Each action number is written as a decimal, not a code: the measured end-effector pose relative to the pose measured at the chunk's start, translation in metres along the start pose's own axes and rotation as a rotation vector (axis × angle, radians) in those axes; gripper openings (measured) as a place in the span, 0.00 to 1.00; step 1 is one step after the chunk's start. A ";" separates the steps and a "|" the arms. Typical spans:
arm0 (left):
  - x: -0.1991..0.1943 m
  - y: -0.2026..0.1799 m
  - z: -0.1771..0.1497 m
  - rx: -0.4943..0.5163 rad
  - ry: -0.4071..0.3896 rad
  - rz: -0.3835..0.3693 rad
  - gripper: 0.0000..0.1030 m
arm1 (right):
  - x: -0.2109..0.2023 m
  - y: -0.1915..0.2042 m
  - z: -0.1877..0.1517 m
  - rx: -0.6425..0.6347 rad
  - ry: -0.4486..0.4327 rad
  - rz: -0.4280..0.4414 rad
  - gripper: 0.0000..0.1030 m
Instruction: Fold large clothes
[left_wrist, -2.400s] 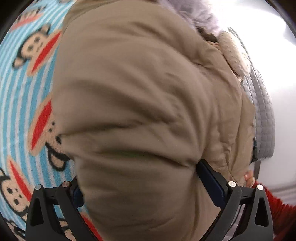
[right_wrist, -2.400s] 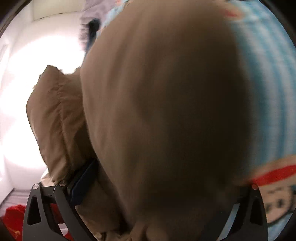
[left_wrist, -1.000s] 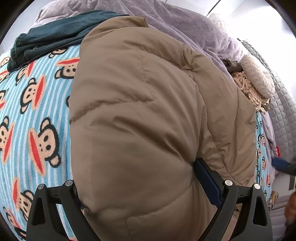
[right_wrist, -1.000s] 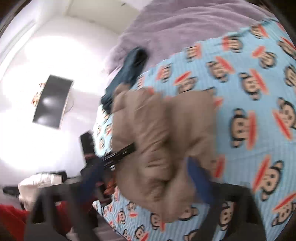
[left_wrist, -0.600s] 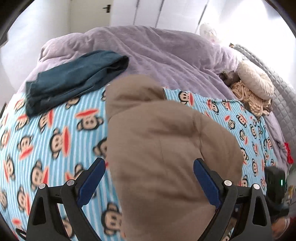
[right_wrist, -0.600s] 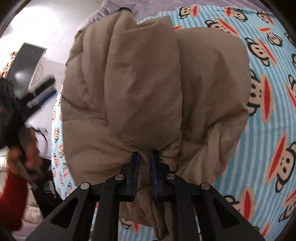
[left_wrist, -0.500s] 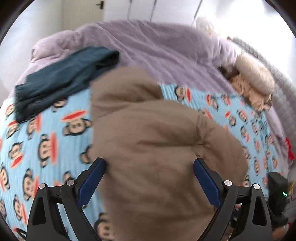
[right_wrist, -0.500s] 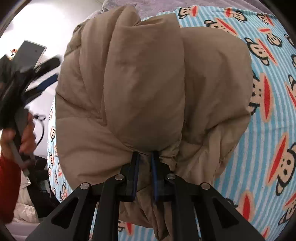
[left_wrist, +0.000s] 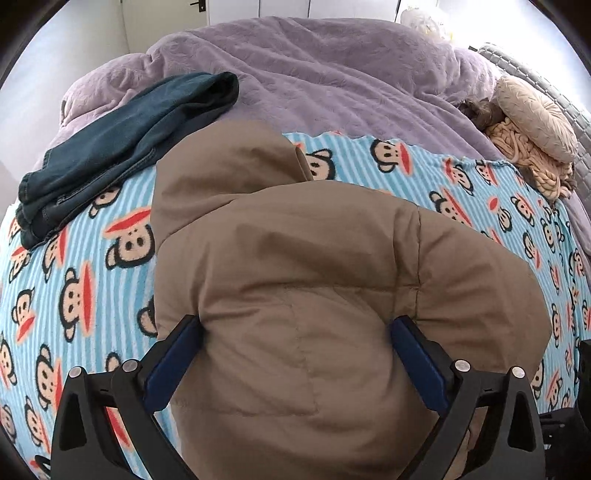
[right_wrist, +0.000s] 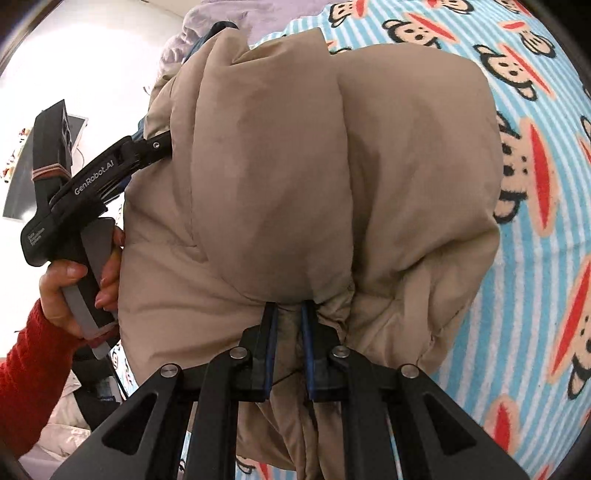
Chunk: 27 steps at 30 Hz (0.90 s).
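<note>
Left wrist view: tan jacket (left_wrist: 314, 295) on the bed (left_wrist: 332, 74), long axis running away toward the purple duvet; left tongs (left_wrist: 295, 354) spread wide around its near bulk. Right wrist view: right tongs (right_wrist: 288, 332) clenched on the jacket's (right_wrist: 314, 166) bunched near edge.

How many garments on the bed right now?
2. The tan puffer jacket lies bundled in the foreground on the monkey-print blanket, pinched by the right tool. The folded dark denim piece sits far-left at the blanket's edge. More may be hidden underneath.
</note>
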<state>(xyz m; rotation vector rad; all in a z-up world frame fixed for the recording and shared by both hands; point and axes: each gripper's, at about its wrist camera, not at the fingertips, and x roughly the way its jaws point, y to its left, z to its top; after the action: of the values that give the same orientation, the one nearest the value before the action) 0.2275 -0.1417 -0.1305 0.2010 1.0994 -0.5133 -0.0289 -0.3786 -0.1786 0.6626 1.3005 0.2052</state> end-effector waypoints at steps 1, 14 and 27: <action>-0.003 0.000 0.000 -0.003 0.002 0.002 0.98 | -0.002 0.000 0.000 0.003 0.003 -0.003 0.12; -0.085 0.018 -0.061 -0.125 0.015 0.043 0.99 | -0.001 0.035 0.000 0.025 -0.007 -0.091 0.15; -0.106 0.028 -0.114 -0.212 0.086 0.175 0.99 | -0.002 0.084 -0.012 -0.002 -0.042 -0.190 0.42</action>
<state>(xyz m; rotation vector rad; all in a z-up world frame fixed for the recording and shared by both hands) 0.1126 -0.0401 -0.0905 0.1331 1.1987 -0.2315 -0.0219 -0.3088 -0.1316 0.5345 1.3144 0.0375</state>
